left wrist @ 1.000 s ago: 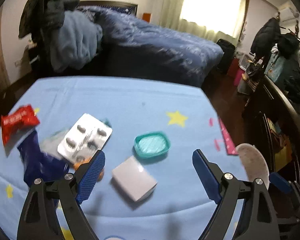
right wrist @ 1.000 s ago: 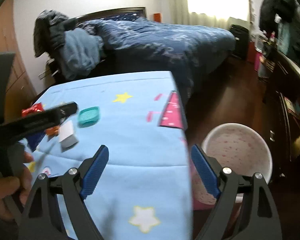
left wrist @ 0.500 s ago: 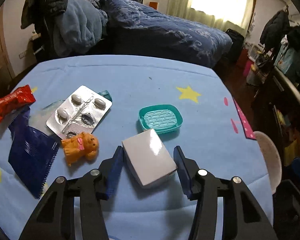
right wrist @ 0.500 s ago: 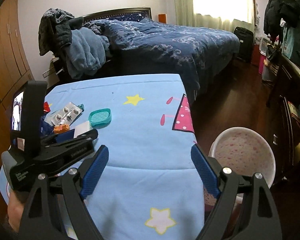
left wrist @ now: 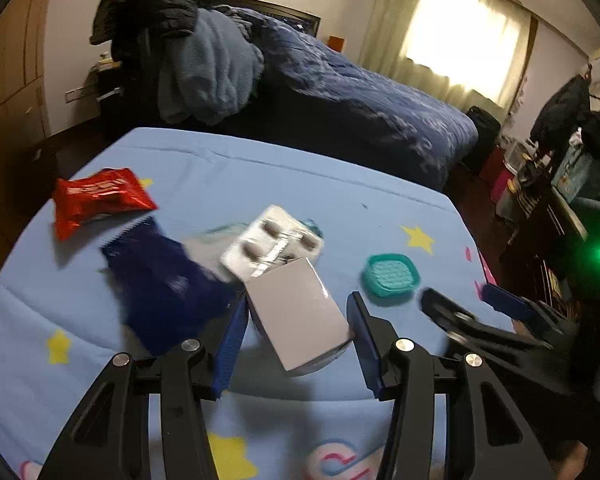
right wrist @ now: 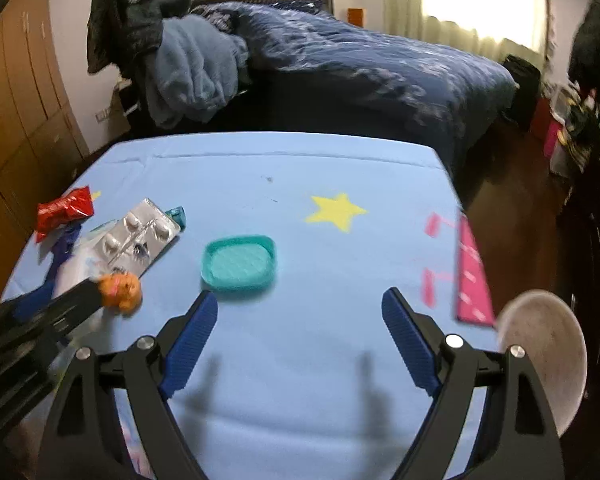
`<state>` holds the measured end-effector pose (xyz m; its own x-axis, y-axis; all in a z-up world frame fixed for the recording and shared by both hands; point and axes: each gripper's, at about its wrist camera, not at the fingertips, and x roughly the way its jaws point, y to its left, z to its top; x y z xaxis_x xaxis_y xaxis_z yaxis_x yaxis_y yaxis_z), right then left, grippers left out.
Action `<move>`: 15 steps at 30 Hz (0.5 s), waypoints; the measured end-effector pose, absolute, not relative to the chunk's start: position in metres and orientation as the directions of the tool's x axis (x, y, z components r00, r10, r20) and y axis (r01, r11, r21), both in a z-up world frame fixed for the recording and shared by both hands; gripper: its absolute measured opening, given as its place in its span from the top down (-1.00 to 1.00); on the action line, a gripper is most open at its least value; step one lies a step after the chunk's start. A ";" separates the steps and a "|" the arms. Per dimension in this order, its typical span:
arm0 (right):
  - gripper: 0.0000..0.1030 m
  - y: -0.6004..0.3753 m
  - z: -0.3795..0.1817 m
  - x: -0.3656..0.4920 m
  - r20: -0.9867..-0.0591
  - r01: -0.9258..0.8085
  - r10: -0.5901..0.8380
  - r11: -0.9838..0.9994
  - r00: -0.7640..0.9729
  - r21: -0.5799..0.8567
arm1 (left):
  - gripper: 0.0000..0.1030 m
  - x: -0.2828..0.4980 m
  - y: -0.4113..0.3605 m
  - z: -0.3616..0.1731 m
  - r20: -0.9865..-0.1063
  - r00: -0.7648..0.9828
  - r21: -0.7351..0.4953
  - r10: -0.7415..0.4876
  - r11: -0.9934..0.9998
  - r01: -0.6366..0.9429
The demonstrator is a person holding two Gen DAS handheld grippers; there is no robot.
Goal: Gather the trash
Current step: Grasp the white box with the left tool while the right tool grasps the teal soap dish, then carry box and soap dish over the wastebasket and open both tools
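Observation:
My left gripper (left wrist: 296, 332) is shut on a small white box (left wrist: 298, 314) and holds it lifted above the blue star-print table (left wrist: 240, 168). Behind it lie a silver pill blister pack (left wrist: 274, 240), a dark blue wrapper (left wrist: 160, 276) and a red snack packet (left wrist: 96, 200). My right gripper (right wrist: 300, 344) is open and empty, low over the table just in front of a teal soap dish (right wrist: 240, 264). The blister pack (right wrist: 140, 236), red packet (right wrist: 64, 210) and an orange toy bear (right wrist: 120, 290) show at the left in the right wrist view.
A pale round bin (right wrist: 540, 356) stands on the floor off the table's right edge. The teal dish (left wrist: 390, 274) lies right of the box. A bed with a dark blue quilt (right wrist: 360, 64) is beyond the table; wooden wardrobes (right wrist: 16, 100) are at the left.
My left gripper has lifted the white box off the table and swung left. My right gripper has moved left and forward over the table, toward the teal dish.

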<state>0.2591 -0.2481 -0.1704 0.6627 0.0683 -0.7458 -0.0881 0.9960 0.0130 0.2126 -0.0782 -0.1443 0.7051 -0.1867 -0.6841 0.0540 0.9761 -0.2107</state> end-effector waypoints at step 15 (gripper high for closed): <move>-0.06 -0.219 -0.186 0.291 -0.787 -0.130 0.088 0.991 0.610 0.009 | 0.00 0.205 -0.039 -0.136 -0.657 0.737 -0.233 -0.157 0.973 0.000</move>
